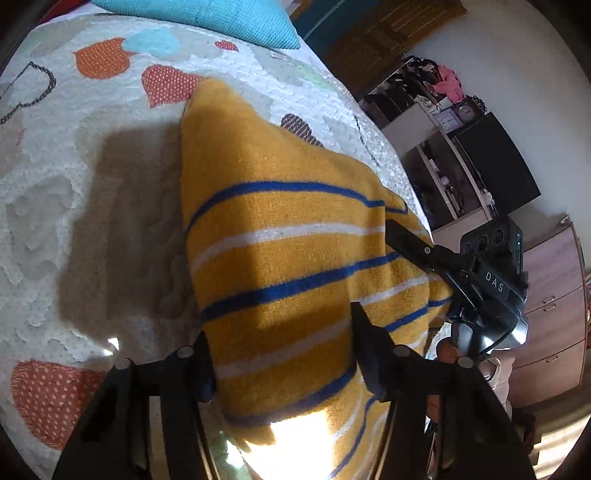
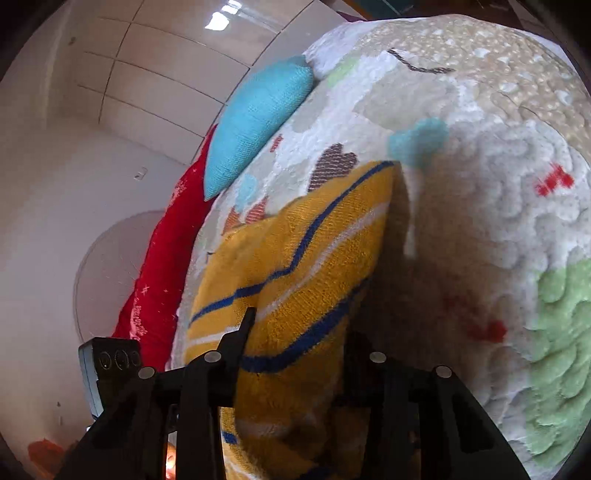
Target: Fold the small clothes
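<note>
Yellow striped sweater (image 1: pixel 280 236) on patterned bedspread (image 1: pixel 74 177), between two grippers.

Sweater: mustard knit with blue and white stripes, lying on bedspread, near edge bunched and lifted off the cover. Left gripper (image 1: pixel 282 354): black fingers set either side of sweater's near edge, fabric filling the gap; pinching or merely straddling cannot be told. Right gripper (image 2: pixel 295 343): left finger edge-on against knit, right finger in shadow behind a fold, cloth rising between them; grip likewise cannot be told. Right gripper also seen from left wrist view, at sweater's right edge, camera block marked "DAS". Turquoise cushion (image 1: pixel 221 18) at far end of bed. Red pillow (image 2: pixel 162 266) beside it along the wall. Shelving (image 1: pixel 443 147) and wooden drawers (image 1: pixel 550 302) beyond the bed.
</note>
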The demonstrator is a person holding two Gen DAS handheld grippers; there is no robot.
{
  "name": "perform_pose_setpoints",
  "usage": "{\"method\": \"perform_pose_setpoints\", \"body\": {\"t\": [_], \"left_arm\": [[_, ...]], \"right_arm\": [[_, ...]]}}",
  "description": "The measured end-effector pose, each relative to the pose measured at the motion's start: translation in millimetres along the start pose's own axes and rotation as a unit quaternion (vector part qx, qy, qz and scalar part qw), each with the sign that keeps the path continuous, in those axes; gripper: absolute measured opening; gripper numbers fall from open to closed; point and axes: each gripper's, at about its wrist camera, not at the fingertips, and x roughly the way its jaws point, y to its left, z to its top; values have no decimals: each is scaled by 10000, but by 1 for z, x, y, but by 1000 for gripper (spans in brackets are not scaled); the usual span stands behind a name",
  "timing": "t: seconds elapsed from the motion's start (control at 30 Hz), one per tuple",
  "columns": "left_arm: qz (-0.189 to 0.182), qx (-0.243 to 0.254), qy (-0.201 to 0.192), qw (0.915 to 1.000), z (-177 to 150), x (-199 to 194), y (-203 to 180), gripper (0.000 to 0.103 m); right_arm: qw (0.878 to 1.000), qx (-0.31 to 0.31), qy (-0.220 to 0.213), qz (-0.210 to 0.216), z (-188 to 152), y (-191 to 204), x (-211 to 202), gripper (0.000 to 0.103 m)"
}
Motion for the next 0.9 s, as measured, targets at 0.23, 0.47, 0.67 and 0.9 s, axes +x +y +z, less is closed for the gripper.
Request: {"method": "perform_pose_setpoints", "body": {"t": [0.23, 0.47, 0.67, 0.9], "left_arm": [[375, -133, -639, 9972, 35, -44, 18, 68], [708, -963, -548, 9913, 7, -42, 88, 80], [1789, -444, -1584, 9700, -34, -107, 50, 82], [3555, 359, -3557, 8636, -108, -207, -26, 103]], "right_arm": [[9972, -721, -178, -61, 29, 53, 21, 52], [9793, -1143, -700, -1517, 21, 56, 14, 53], [9518, -2425, -918, -1637, -13, 118, -9, 50], [9466, -2469, 40, -2072, -51, 98, 65, 45]]}}
